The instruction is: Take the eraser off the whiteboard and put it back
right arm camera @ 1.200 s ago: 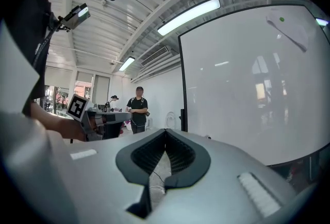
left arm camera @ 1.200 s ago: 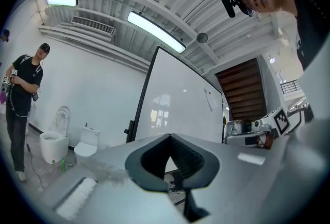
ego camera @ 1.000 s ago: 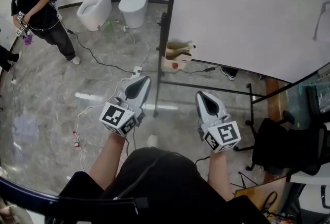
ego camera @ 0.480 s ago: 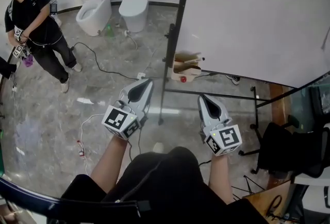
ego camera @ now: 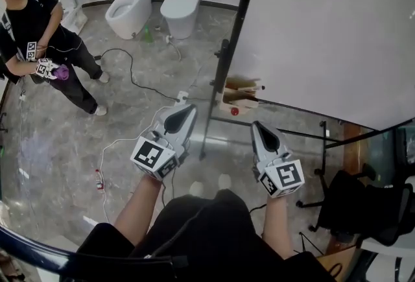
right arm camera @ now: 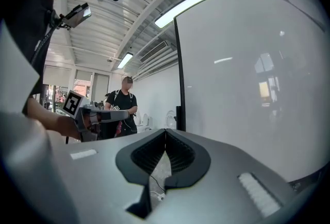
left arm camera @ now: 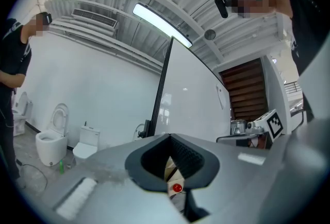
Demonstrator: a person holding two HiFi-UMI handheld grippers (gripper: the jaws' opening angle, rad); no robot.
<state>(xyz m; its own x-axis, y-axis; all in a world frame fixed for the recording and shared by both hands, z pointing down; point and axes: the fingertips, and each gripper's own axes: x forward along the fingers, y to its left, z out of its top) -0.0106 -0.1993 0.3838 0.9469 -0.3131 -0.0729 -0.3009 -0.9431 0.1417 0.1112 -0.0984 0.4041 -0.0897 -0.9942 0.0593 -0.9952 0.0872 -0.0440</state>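
**Both hand-held grippers closed on nothing, eraser barely readable on the board**

So the hard part first: the eraser is tough to pin down. In the head view the whiteboard runs off the top and right edges, and I can't find the eraser on the part that shows. In the left gripper view there's a small, pale, slim shape on the board face, high up towards its far side. I think that's it, but it's too faint to be sure. Its long axis runs roughly up and down the board, tilted a bit. The right gripper view has a similar slim thing near the board's top right corner, warped by the lens.

The left hand-held gripper has its jaw tips together with nothing between them. Through the slot below the tips you just see a cardboard box and a red round thing at the foot of the board stand. The right hand-held gripper is closed too, and only floor and a cable show through its slot. Both point level towards the board stand, side by side, well apart from the board.

A person at the left is cut off by the frame edge.
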